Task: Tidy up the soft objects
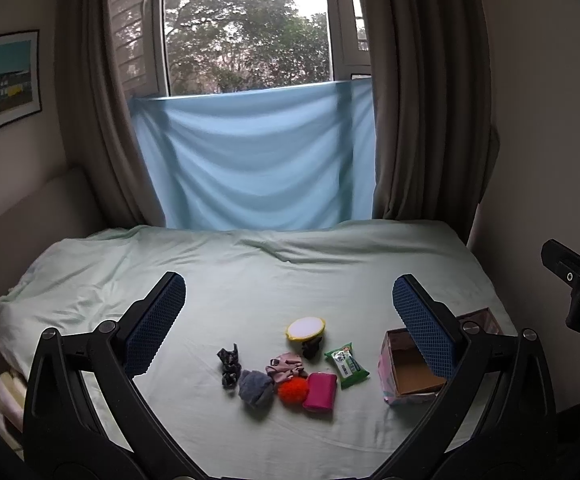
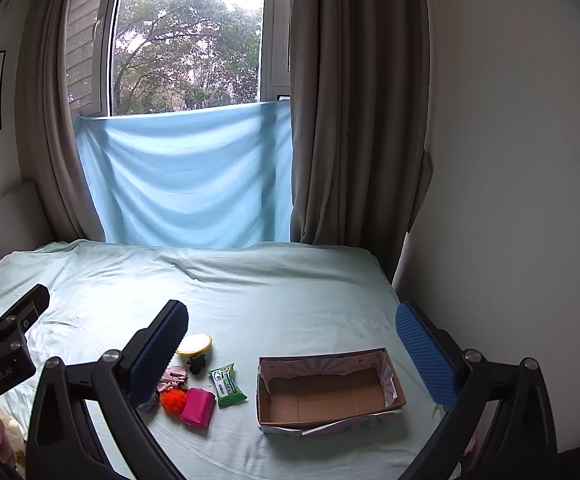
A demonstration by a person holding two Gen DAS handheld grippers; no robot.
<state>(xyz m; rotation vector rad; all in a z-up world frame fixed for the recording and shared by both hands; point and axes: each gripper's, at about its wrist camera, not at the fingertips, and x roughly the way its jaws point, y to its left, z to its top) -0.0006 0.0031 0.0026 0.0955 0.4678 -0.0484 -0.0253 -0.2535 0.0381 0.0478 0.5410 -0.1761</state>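
On the pale green bed sheet [image 1: 249,280] lies a cluster of small soft items: a dark patterned scrunchie [image 1: 229,365], a grey fuzzy piece [image 1: 254,388], an orange pompom [image 1: 293,391], a pink scrunchie [image 1: 285,365], a magenta pouch [image 1: 320,392], a green tissue pack [image 1: 346,363] and a yellow-rimmed round puff [image 1: 305,327]. An empty cardboard box [image 2: 330,392] sits to their right. My left gripper [image 1: 290,320] hovers open above the cluster. My right gripper [image 2: 292,344] hangs open above the box, holding nothing.
A light blue cloth [image 2: 189,176] hangs below the window, flanked by brown curtains [image 2: 354,100]. A wall [image 2: 510,160] borders the bed on the right. A padded headboard [image 1: 29,216] stands at the left. The far half of the bed holds only wrinkled sheet.
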